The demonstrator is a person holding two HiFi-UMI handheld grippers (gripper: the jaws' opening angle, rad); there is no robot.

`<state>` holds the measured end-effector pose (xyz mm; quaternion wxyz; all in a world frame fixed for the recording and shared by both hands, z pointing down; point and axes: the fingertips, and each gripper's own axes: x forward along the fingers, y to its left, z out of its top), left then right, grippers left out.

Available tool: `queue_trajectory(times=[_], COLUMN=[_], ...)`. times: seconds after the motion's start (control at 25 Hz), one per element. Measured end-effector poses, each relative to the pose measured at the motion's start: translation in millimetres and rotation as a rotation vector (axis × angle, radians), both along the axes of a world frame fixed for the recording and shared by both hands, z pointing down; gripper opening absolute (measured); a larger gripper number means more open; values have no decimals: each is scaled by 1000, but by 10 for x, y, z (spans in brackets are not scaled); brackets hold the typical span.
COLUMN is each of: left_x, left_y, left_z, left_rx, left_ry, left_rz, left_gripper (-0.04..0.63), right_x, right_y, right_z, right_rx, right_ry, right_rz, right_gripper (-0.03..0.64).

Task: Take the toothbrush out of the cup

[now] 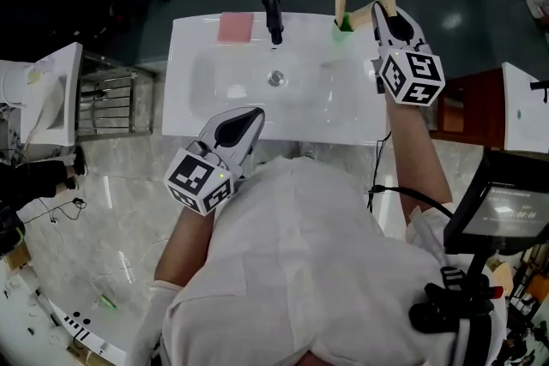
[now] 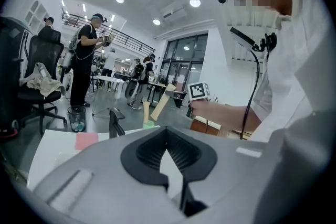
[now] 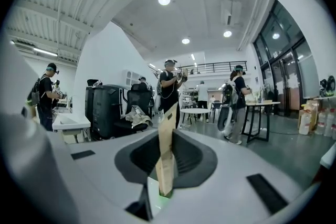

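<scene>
The paper-wrapped toothbrush (image 3: 167, 152) tilts just beside the green cup (image 1: 345, 24) at the sink's (image 1: 193, 90) back edge. We judge it about clear, with only carrying it away left. Our right gripper (image 1: 383, 13) pinches it between narrowly parted jaws. Our left gripper (image 1: 249, 120) hovers with its jaws pressed together, holding nothing.

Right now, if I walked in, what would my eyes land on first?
A big white sink fills the middle, with a black tap at its back edge. At the back right corner, the right hand-held gripper pinches a tan toothbrush close to a green cup. The left hand-held gripper is shut and empty at the sink's front edge.
</scene>
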<state>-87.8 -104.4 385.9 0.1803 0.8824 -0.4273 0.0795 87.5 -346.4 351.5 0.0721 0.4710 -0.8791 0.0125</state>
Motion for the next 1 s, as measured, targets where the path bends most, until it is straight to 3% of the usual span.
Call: queue_trajectory(times=[1.0], left_x=[-459], left_y=[798], left_z=[69], left_rx=[16], left_ry=[36], left_rz=[136], left_gripper=[6], right_x=[-269], right_y=[1680], right_z=[228], right_rx=[-112], right_ry=[60], right_rz=[47], right_gripper=[49])
